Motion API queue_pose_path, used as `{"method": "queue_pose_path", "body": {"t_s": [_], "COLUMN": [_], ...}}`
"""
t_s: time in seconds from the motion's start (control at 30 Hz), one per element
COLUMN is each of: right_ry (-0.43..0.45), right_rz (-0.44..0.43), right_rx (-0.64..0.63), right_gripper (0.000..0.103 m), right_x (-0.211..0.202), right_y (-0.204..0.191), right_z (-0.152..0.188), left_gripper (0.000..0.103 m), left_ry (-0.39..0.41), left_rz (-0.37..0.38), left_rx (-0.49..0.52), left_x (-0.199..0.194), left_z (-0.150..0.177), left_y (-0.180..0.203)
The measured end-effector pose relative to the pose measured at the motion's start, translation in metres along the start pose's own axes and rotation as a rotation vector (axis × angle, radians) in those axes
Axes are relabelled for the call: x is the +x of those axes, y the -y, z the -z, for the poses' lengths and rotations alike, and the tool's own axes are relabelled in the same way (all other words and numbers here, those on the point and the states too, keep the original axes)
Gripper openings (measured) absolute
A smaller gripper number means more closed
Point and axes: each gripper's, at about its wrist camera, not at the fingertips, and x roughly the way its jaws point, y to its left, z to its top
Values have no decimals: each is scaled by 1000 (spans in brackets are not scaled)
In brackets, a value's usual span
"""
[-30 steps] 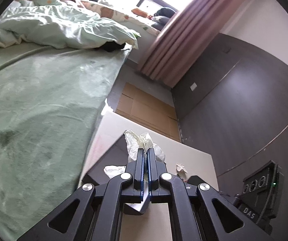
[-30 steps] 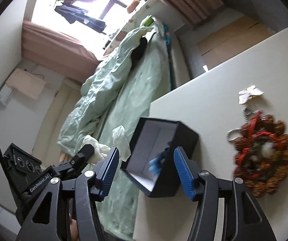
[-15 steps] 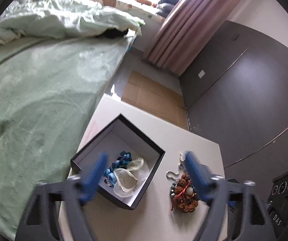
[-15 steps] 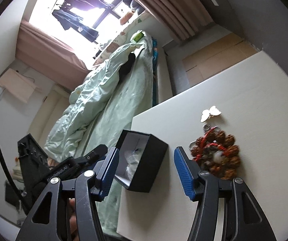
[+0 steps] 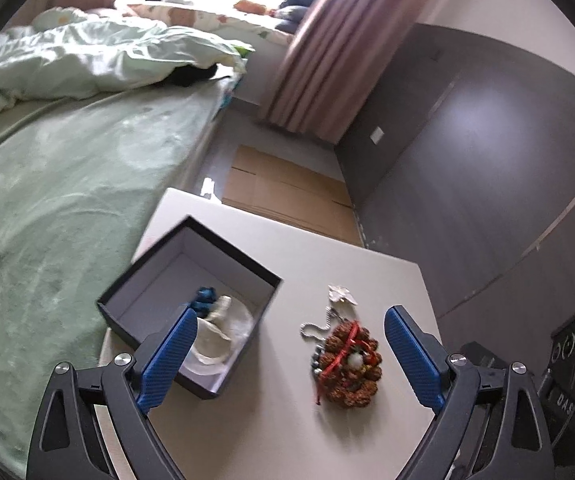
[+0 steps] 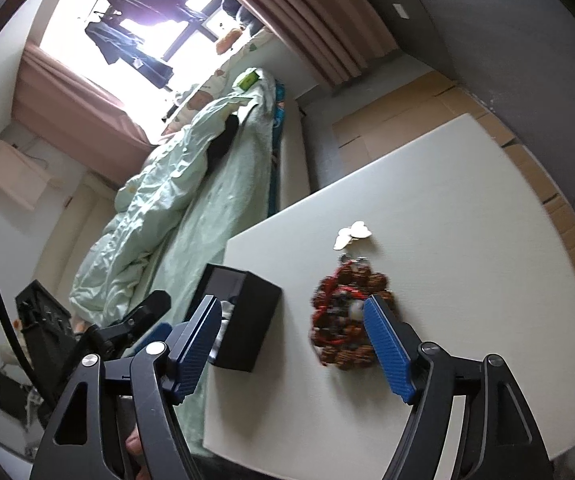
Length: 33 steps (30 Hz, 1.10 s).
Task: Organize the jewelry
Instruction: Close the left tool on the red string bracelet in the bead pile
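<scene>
An open black box (image 5: 191, 276) with a pale lining sits at the left edge of the white table (image 5: 367, 280). Inside it lie a blue beaded piece (image 5: 205, 294) and a whitish pouch (image 5: 219, 332). A brown bead bracelet with red cord (image 5: 347, 364) lies to its right, with a silver chain and a white butterfly charm (image 5: 341, 294) beyond it. My left gripper (image 5: 289, 356) is open and empty above the table. My right gripper (image 6: 293, 342) is open and empty; the box (image 6: 243, 316) and the bracelet (image 6: 347, 320) lie between its fingers, further off.
A bed with a green sheet and rumpled duvet (image 5: 47, 160) runs along the table's left side. Flat cardboard (image 5: 287, 196) lies on the floor beyond the table. A dark wall (image 5: 487, 160) stands to the right. The left gripper's body (image 6: 127, 328) shows in the right wrist view.
My left gripper was shut on the whitish pouch over the box; it has opened, leaving the pouch inside, and pulled back. The right gripper has also drawn back from the box.
</scene>
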Motion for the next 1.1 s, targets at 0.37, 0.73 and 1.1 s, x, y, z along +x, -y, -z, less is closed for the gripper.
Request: {"method": "queue_pose_path", "body": {"t_s": [0.37,0.73,1.1], "right_ry": [-14,-40,-65], "right_rz": [56,89,71], "right_rx": [15,100,153], "right_gripper": [74,74,74], "right_x": [-20,-23,-18], "right_y": [29,58,68], "right_z": [-4,-3,-1], "left_gripper": [95,71,39], "left_ry": [-88,-187,-269], "left_rz": [64,79,15], "left_rx": [121,138,169], "left_x": [21,52,83], "left_z": [17,27,40], "left_y": [37,46,51]}}
